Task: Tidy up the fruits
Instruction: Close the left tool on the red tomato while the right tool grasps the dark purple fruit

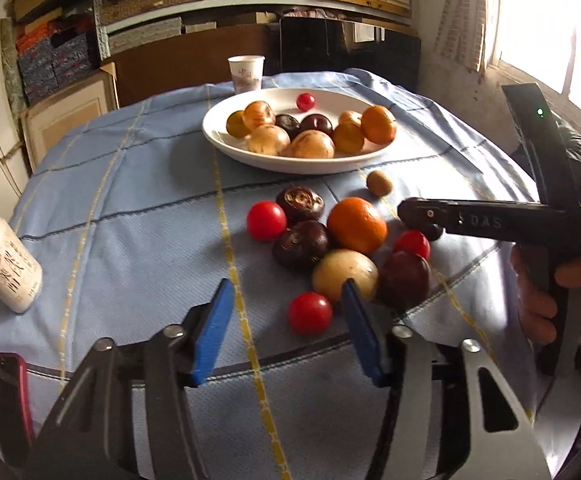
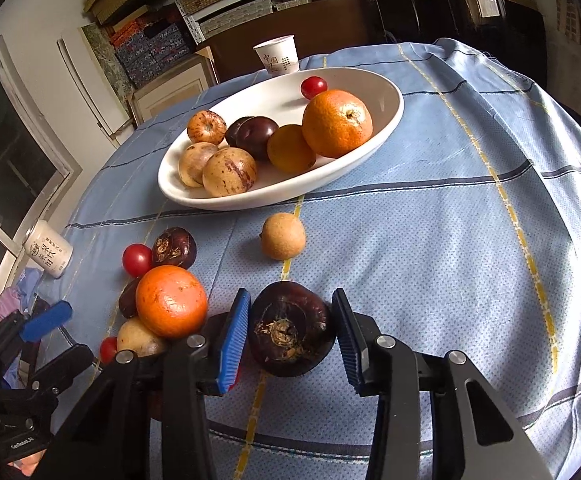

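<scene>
The right gripper (image 2: pixel 290 336) fingers clamp a dark water chestnut (image 2: pixel 290 330) near the white plate (image 2: pixel 386 120). The left gripper (image 1: pixel 286 332) fingers stand apart, empty, beside a red tomato (image 1: pixel 309 313).

daylight from window (image 1: pixel 546 28), blown out | fisheye-bent edges | corners dark, perhaps vignetting

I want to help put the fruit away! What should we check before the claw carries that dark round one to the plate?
1. Right claw around the dark fruit: ok, a blue pad on each side.
2. Pads pressing firmly: cannot tell; right pad's contact is unclear.
3. Room on the white plate: ok, bare patch near the small red fruit.
4. Path to the plate: not ok, the small tan fruit lies on the cloth between.
5. Left claw out of the way: ok, empty, beside the pile.
6. Paper cup safe: ok, behind the plate.
</scene>
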`<state>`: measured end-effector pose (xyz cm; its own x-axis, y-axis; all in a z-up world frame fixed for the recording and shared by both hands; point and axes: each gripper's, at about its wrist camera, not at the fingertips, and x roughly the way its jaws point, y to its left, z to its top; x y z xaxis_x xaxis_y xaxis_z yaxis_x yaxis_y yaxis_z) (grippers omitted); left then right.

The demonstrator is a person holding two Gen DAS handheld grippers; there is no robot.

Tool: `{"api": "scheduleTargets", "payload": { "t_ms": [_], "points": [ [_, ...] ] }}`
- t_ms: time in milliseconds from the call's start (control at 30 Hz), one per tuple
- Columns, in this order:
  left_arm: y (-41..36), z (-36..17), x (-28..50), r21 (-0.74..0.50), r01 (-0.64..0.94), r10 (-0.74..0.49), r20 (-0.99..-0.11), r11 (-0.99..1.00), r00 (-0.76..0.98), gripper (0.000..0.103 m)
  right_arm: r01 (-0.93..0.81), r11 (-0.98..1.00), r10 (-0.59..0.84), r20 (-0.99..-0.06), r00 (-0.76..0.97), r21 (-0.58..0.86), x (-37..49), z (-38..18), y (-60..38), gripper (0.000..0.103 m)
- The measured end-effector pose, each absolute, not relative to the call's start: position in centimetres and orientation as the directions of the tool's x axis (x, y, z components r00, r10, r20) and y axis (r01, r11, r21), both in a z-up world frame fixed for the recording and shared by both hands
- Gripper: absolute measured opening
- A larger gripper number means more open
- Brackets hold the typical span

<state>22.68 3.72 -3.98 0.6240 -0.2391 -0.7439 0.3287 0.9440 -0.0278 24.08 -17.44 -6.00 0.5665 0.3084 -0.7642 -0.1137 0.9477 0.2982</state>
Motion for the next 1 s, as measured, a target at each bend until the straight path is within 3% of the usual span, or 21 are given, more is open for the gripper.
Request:
{"api": "scheduleTargets", "payload": {
  "t_ms": [767,1000],
  "points": [
    [2.5,-6.2,22.8,0.004,0.37,-0.223,-0.792,0.929,0.569,0.036,-0.117,0.947,0.31,-0.752,0.582,0.299,23.8,-5.4,-17.7,0.043],
    [2.3,-6.4,22.8,0.009,0.382,-0.225,-0.795,0.924,0.564,0.026,-0.117,0.949,0.303,-0.745,0.595,0.293,23.6,-5.2,-17.6,0.043]
  ]
}}
